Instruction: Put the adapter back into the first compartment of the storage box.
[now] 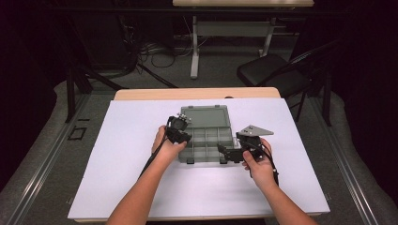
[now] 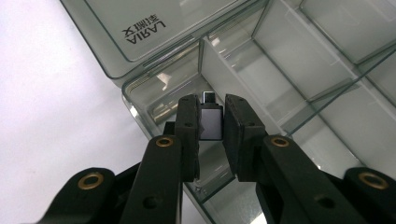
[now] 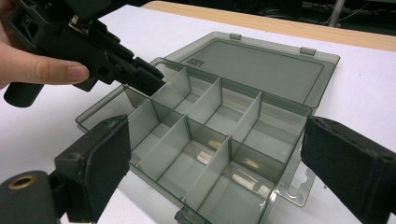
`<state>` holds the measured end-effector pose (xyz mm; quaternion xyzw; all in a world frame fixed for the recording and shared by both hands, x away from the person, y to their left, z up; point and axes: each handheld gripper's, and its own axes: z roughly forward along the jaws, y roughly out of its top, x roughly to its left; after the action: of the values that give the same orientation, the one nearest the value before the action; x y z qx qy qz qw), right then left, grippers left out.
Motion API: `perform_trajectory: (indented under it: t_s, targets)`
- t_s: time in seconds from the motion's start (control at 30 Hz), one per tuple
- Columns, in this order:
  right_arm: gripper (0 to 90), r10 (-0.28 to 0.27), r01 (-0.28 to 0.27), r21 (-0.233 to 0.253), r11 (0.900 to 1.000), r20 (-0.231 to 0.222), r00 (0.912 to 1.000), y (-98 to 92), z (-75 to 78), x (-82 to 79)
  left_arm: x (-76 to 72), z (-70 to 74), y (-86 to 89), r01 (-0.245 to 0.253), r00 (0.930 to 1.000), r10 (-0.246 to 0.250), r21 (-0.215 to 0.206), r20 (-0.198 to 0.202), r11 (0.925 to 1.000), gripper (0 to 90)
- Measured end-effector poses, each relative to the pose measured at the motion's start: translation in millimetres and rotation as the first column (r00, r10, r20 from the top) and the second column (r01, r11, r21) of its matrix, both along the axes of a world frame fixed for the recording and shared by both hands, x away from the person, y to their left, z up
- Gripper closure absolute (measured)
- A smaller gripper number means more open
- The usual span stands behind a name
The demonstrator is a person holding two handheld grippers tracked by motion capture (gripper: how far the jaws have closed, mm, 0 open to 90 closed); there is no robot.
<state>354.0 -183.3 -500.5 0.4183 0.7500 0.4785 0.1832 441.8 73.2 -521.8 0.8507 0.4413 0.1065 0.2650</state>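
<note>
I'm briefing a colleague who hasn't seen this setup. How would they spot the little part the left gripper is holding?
On the white table lies an open smoky-grey compartment box. Over its rear left corner compartment hangs the left gripper. Pinched between its jaws is a small grey metallic adapter with a plug tip, the one loose item among bare compartments.

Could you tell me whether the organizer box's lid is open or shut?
Open: the lid lies folded back flat behind the organizer box, exposing its compartments.
</note>
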Motion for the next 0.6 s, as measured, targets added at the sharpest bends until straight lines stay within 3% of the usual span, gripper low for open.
perform_trajectory:
  t_s: [0.13, 0.3, 0.43, 0.6]
  targets:
    - [8.2, -0.003, 0.003, 0.005, 1.0, 0.001, 1.0, 0.0, -0.7, 0.5, -0.6, 1.2, 1.2, -0.006, 0.9999, 0.006, -0.007, 0.009, 1.0, 73.7]
    - [8.2, -0.006, 0.006, 0.007, 1.0, -0.001, 1.0, -0.5, -1.0, 0.8, -4.9, 6.3, 2.1, -0.003, 0.9992, 0.004, -0.02, 0.041, 0.9998, 62.9]
    - [8.2, -0.005, 0.005, 0.005, 1.0, 0.0, 1.0, -0.1, -0.8, 0.7, -8.3, 9.9, 3.4, -0.021, 0.9974, 0.025, -0.055, 0.068, 0.9982, 50.1]
    - [8.2, -0.006, 0.006, 0.005, 1.0, 0.001, 1.0, -0.7, -1.0, 1.2, -12.7, 11.5, 5.2, 0.0, 0.996, 0.006, -0.059, 0.09, 0.9983, 40.7]
